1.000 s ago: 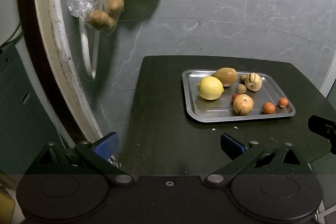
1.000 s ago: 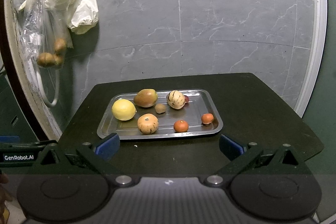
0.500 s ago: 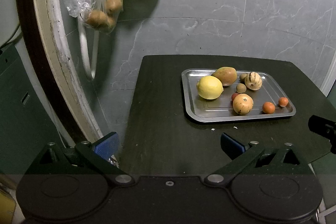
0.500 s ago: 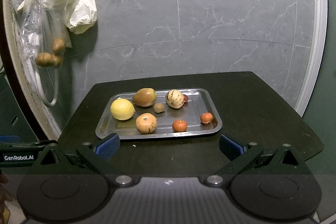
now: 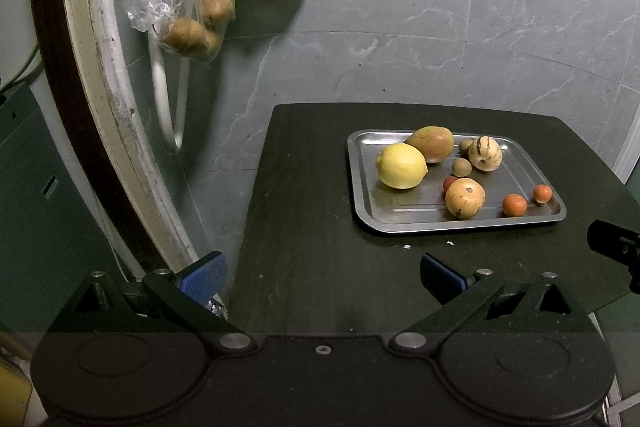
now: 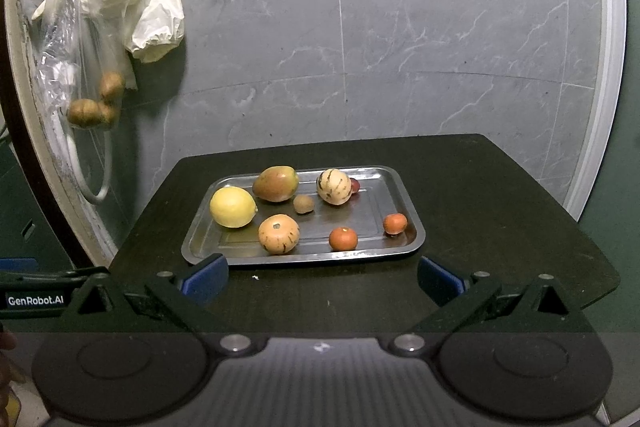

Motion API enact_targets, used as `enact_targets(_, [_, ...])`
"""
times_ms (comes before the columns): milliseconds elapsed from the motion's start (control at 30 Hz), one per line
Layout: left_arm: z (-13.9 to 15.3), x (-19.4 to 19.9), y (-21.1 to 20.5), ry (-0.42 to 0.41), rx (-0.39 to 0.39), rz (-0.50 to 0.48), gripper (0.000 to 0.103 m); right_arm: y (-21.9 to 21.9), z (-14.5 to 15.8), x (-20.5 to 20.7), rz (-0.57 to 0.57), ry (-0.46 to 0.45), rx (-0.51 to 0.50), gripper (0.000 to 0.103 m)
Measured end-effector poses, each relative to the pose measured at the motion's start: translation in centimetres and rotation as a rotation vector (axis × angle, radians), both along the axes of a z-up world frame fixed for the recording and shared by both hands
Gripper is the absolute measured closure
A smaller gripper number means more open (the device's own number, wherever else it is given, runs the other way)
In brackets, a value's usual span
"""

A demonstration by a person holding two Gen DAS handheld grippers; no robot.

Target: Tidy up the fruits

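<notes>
While both pairs of tongs are hovering wide apart and empty, the fruits are all sitting on the tray [image 6: 404,195] ahead. The right tongs [image 6: 322,277] are facing it square on, the tray's near rim lying just beyond their tips; the left tongs [image 5: 322,269] are hanging at the surface's [image 5: 304,227] near-left edge, with the tray off ahead to their right. Nearest the right tongs are the pale squash [image 6: 279,233] and an orange [image 6: 343,238]; the lemon [image 6: 232,207] is sitting ahead-left, the mango [image 6: 275,183] behind it. The danger, I'd say: these are round, smooth fruits on slick metal, so an off-centre pinch is likely squirting one away. The small ones are sitting close to bigger neighbours, so wide tongs could be nudging those. And a low approach could be catching the rim and shoving the tray.
</notes>
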State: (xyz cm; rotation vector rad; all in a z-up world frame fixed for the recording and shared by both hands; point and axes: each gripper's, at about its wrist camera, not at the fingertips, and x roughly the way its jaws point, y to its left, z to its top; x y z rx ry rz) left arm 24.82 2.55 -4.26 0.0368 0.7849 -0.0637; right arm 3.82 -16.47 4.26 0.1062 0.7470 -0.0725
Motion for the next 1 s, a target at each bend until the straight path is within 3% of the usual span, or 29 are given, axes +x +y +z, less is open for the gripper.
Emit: enact_targets(1000, [0.13,0.04,0.08,-0.006,0.005,-0.012,0.001,-0.13,-0.06,0.0,-0.006,0.006,0.01,0.0])
